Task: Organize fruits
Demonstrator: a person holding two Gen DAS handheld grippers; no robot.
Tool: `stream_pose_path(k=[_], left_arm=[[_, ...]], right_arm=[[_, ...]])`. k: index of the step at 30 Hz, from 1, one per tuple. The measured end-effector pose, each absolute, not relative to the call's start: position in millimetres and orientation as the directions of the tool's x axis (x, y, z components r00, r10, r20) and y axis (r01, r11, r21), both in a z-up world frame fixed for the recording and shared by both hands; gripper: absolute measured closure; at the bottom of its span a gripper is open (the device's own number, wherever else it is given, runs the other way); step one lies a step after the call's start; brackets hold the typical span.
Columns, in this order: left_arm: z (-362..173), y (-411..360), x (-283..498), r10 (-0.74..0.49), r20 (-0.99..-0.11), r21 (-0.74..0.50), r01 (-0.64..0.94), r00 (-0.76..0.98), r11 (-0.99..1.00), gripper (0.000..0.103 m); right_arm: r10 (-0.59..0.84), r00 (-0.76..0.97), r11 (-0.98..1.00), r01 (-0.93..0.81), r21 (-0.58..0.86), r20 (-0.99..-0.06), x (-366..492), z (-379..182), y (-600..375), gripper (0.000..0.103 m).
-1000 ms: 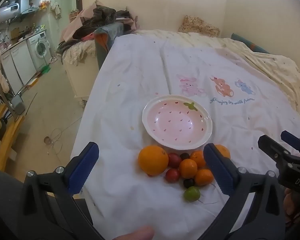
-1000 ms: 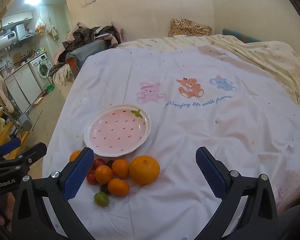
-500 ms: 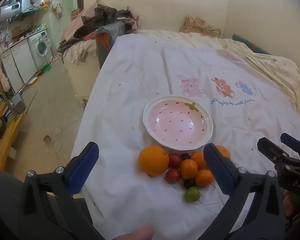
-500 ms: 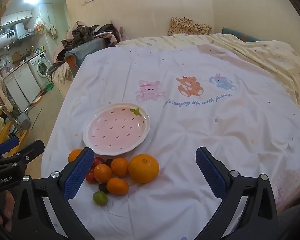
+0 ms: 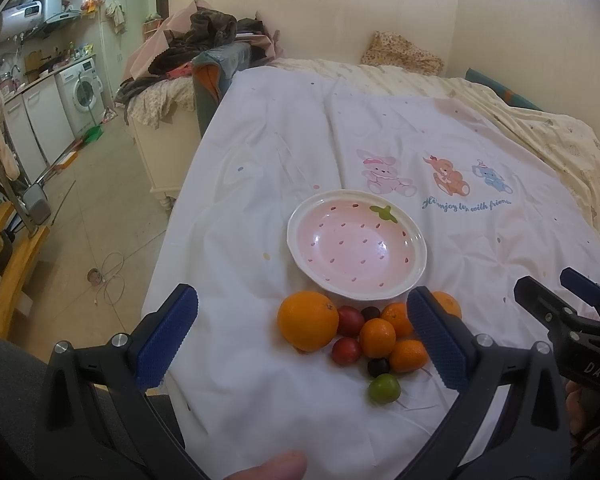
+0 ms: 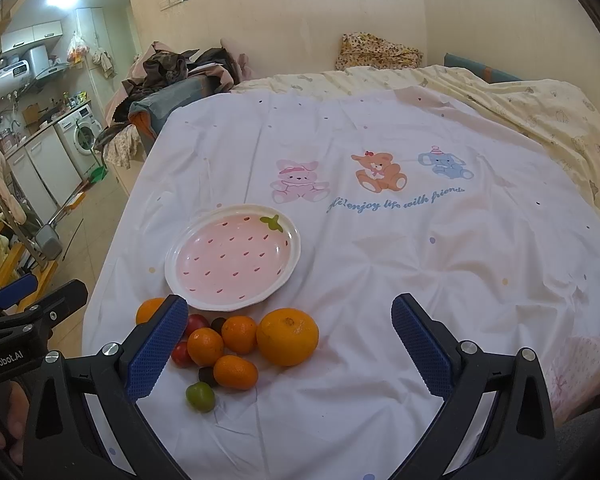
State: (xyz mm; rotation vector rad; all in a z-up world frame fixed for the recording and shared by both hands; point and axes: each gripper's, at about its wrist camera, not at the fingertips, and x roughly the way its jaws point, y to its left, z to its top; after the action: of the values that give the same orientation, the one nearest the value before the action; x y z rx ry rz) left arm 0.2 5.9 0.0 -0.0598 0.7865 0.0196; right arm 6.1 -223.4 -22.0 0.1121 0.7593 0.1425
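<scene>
both grippers hover with nothing held, left gripper [image 5: 302, 338] and right gripper [image 6: 288, 348] spread wide. nearest lies the green fruit [image 5: 383, 388], then the small oranges [image 5: 377, 337] and red fruits [image 5: 346, 351], likely soft (squeeze gently). the big orange [image 5: 307, 321] looks firm, heavier; grip across its middle. beyond sits the empty strawberry plate [image 5: 300, 220], breakable.

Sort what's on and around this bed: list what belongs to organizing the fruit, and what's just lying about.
Belongs to the job:
- pink strawberry-patterned ceramic plate, holding nothing
- large orange
- small tangerines
- red cherry tomatoes
- green round fruit

Just lying about:
- heap of dark clothes
- white washing machine
- floral yellow pillow
</scene>
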Motion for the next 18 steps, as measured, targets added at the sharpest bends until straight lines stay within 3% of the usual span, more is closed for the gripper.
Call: stream_pose_path(k=[18], left_arm=[[-0.7, 6.1, -0.2, -0.005, -0.708, -0.047, -0.040, 0.706, 0.998, 0.000]], right_arm=[[0.168, 0.714, 0.985, -0.092, 0.147, -0.680, 6.3, -24.4, -221.2, 0.000]])
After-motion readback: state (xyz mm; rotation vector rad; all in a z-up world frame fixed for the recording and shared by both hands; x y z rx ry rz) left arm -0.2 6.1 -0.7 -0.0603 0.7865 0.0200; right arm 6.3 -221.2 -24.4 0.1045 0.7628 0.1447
